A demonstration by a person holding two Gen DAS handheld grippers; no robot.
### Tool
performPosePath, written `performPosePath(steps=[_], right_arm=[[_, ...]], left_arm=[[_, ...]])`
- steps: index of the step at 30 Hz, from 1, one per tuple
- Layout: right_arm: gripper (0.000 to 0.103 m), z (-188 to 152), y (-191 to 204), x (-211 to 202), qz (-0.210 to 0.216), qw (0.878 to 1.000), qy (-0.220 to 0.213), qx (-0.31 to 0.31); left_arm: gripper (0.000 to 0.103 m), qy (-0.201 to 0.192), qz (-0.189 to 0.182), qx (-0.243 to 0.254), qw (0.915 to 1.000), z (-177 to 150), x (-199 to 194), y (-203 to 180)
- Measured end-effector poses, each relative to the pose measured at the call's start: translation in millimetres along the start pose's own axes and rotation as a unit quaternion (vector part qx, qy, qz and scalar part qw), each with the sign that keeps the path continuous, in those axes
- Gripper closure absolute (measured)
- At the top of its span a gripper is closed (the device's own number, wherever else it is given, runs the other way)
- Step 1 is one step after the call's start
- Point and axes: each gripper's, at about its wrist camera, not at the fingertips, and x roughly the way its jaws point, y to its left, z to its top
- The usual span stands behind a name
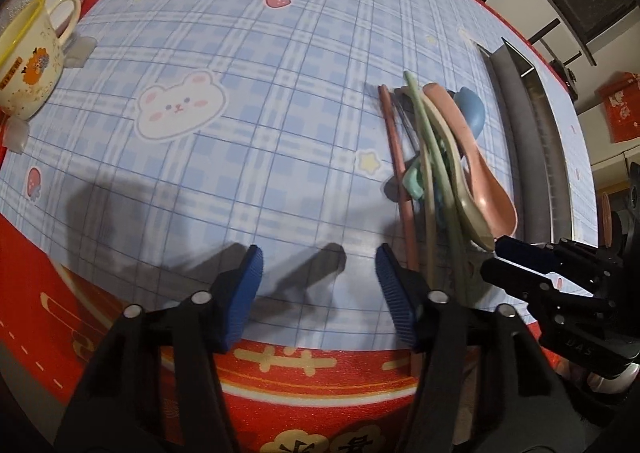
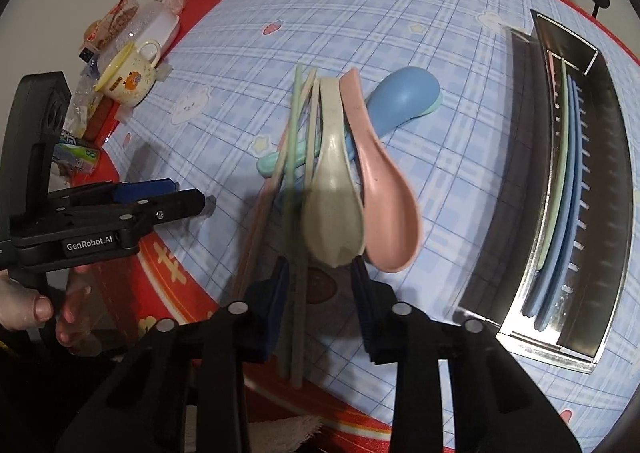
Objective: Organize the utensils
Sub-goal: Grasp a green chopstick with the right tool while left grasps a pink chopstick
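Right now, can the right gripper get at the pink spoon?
Probably yes. The right gripper sits just short of the pink spoon, which lies on top of the pile, uncovered. The cream spoon and chopsticks crowd its left side.

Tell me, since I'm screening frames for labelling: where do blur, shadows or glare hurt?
Left wrist view: chopsticks motion-blurred, gripper shadows darken the tablecloth. Right wrist view: chopsticks smeared, steel tray shows glare; fisheye bends both.
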Motion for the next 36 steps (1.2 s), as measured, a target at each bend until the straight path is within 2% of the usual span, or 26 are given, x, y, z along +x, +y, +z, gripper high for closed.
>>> performPosePath(steps=[5, 7, 8, 13, 26, 30, 36], right_arm=[[0.083, 2, 3, -9, -0.003, 1.0, -0.015, -0.013], [0.086, 3, 5, -13, 0.006, 1.0, -0.02, -0.018], [0.088, 3, 7, -12, 0.014, 0.999, -0.019, -0.023], [0.093, 3, 18, 3, 0.036, 0.999, 0.008, -0.037], [0.094, 16, 16, 26, 0.023, 0.999, 0.022, -0.026], [0.095, 18, 15, 33, 0.015, 0.999, 0.033, -0.016], [0.096, 7, 0, 28, 0.034, 0.999, 0.034, 0.022]], left_arm=[[0.071, -0.002, -0.018, 0.014, 0.9997, 2, -1, -7], [0.082, -0.004, -0.023, 0.021, 0.9995, 2, -2, -10], [0.083, -0.005, -0.026, 0.025, 0.9993, 2, -2, -13], [0.086, -0.006, -0.033, 0.038, 0.9987, 3, -1, -20], [0.087, 0.001, -0.046, 0.038, 0.9982, -3, 0, -14], [0.088, 0.006, -0.053, 0.045, 0.9976, -3, 2, -18], [0.088, 0.016, -0.061, 0.066, 0.9958, 1, 9, -32]])
